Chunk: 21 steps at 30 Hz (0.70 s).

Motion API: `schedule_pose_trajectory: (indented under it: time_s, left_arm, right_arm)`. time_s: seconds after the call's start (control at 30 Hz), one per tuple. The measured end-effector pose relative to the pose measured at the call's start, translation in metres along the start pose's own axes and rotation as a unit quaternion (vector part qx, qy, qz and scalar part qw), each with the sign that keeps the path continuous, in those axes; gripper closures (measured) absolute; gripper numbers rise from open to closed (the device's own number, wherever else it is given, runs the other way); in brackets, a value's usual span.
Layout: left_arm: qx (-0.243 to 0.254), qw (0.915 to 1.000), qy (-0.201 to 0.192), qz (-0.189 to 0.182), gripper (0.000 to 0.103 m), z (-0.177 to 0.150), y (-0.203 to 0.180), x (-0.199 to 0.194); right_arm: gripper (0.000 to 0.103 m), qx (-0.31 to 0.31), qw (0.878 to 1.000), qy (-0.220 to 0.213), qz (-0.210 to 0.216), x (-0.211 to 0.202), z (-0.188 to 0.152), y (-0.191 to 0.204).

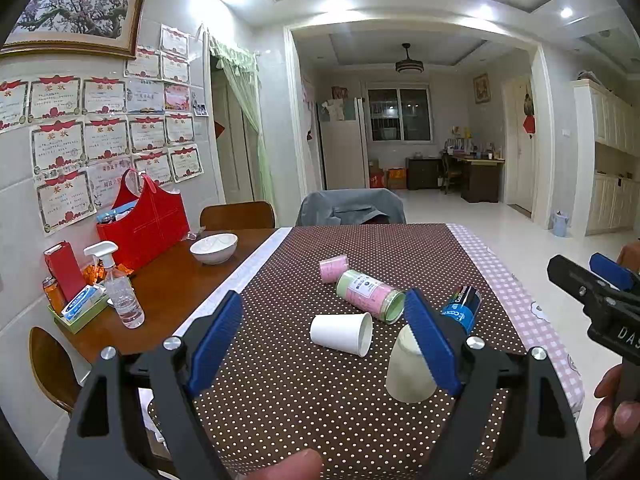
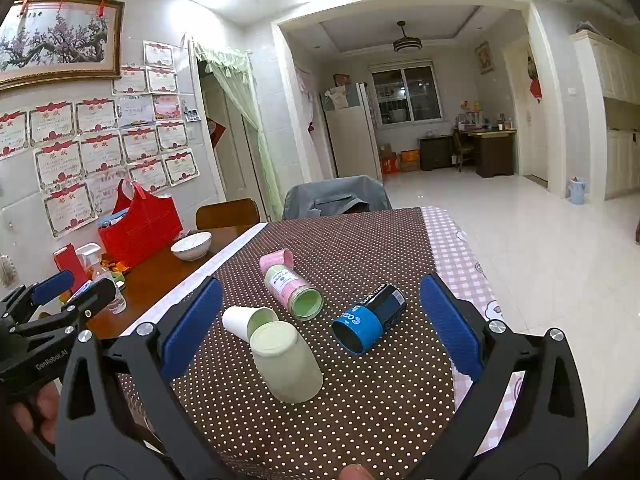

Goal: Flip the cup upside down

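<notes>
1. The left gripper (image 1: 324,334) is held low over the near edge of the bench (image 1: 420,248), pointing along its length; its blue fingers (image 1: 216,332) are spread wide, with nothing between them.
2. The right gripper (image 2: 324,324) is held level beside it, also aimed forward; its fingers (image 2: 448,320) are likewise spread wide and grip nothing.
3. A pale green cup (image 2: 286,360) stands mouth down on the dotted cloth, base up, between the right gripper's fingers but touched by neither.
4. A white paper cup (image 2: 240,322) lies on its side just behind the green cup.
5. A pink-and-green jar (image 2: 292,290) and a blue can (image 2: 368,318) lie on their sides farther back.
6. A white bowl (image 1: 213,247) sits on the bare wood to the left.
</notes>
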<state>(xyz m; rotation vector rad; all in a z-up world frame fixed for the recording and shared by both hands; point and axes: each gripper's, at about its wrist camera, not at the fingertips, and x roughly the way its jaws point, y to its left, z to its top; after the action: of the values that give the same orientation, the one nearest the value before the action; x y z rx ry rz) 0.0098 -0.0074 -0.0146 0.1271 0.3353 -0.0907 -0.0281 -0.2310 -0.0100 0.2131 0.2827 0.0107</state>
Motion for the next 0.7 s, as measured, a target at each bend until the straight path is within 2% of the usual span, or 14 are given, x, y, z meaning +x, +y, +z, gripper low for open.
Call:
schedule_pose_trajectory:
  time_s: [0.7]
  left_arm:
    - [-0.009, 0.9998, -0.014, -0.005, 0.021, 0.0024, 0.0034, -0.008]
  right_arm:
    - [0.006, -0.001, 1.0, 0.004, 0.004, 0.0007, -0.0016, 0.0033]
